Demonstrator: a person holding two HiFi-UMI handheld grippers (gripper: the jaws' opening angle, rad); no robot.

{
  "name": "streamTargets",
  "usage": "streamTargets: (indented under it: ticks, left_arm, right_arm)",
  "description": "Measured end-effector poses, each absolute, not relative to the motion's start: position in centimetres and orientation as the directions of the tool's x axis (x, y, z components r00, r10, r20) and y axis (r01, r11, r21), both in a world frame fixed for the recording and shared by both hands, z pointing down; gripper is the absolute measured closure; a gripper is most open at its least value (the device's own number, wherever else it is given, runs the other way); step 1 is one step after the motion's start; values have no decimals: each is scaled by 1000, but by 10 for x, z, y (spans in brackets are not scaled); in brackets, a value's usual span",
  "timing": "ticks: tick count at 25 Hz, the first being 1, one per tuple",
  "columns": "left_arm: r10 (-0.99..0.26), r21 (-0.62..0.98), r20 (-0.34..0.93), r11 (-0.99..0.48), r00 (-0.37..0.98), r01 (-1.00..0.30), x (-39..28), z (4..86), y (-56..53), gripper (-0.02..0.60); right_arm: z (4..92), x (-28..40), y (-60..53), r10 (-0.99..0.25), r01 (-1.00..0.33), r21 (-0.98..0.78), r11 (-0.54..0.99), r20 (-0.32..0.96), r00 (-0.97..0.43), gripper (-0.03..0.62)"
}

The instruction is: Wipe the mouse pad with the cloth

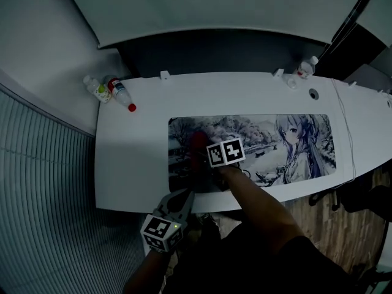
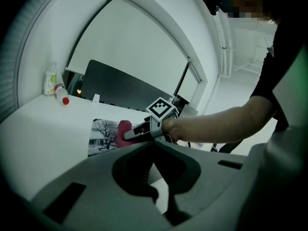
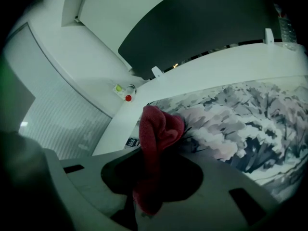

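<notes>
My right gripper (image 1: 201,157) is clamped on the cloth (image 3: 160,126), a dark red, bunched wad. It sits over the left end of the printed mouse pad (image 1: 257,127), evidently placed for wiping. My left gripper (image 1: 184,198), jaws together and empty, hangs off the counter's (image 1: 131,139) near edge, presumably to keep clear.

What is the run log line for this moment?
right gripper: shut on red cloth, at left part of mouse pad | left gripper: shut, empty, by front edge of desk
</notes>
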State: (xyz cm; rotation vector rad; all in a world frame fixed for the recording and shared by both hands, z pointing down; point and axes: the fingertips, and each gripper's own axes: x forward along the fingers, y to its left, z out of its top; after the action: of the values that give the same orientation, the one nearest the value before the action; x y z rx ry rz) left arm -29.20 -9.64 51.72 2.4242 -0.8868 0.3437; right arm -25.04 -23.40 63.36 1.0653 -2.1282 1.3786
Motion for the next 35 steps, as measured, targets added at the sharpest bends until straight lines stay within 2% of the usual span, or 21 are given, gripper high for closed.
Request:
streamTargets:
  ticks: [10,35]
  left_arm:
    - [-459,384,420,-692,783,-612,-230,515,-91,577]
    - [-330,395,402,-779,854,-487,26,509,-56,577]
  right_arm:
    - [636,-151,-232,-412,-795,-583,169,691,-594,487]
    - [640,172,-183,-486,-853,-522,22,740,-465,487]
